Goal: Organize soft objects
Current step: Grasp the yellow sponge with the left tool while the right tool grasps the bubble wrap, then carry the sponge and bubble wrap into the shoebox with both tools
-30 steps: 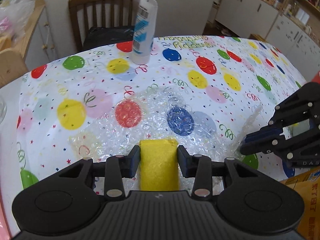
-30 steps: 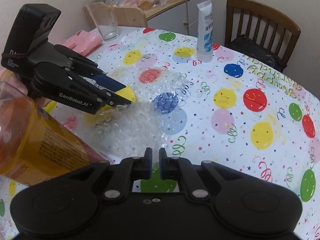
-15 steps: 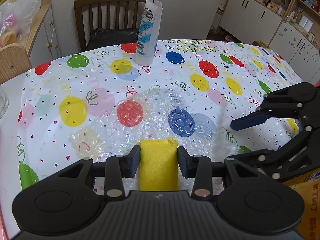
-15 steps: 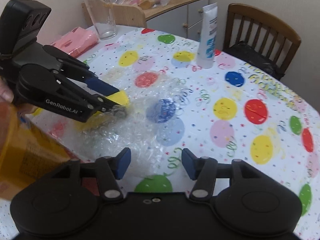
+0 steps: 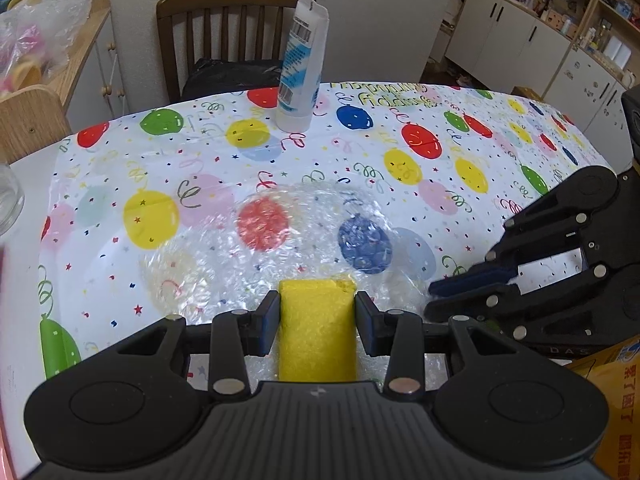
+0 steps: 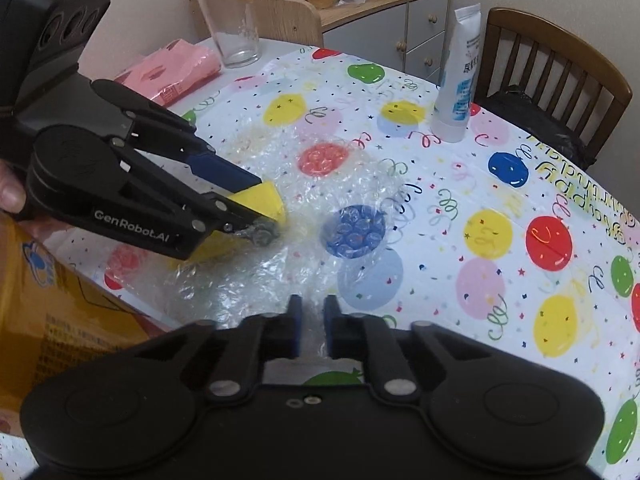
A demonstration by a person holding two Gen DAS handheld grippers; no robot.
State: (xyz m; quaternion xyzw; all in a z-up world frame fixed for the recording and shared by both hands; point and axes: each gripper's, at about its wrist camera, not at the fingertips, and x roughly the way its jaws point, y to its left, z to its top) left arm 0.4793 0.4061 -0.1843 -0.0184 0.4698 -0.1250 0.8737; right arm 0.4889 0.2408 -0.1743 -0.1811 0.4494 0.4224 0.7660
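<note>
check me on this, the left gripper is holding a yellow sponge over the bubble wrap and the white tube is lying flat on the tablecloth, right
Not quite: the white tube stands upright on its cap on the tablecloth, as the left wrist view shows. The rest holds: the left gripper holds the yellow sponge over the bubble wrap.

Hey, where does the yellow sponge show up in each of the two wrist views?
Left wrist: yellow sponge low centre, clamped between the left gripper fingers.
Right wrist: sponge left of centre, at that gripper's tip.
Shared landmark: white tube standing before the wooden chair.
</note>
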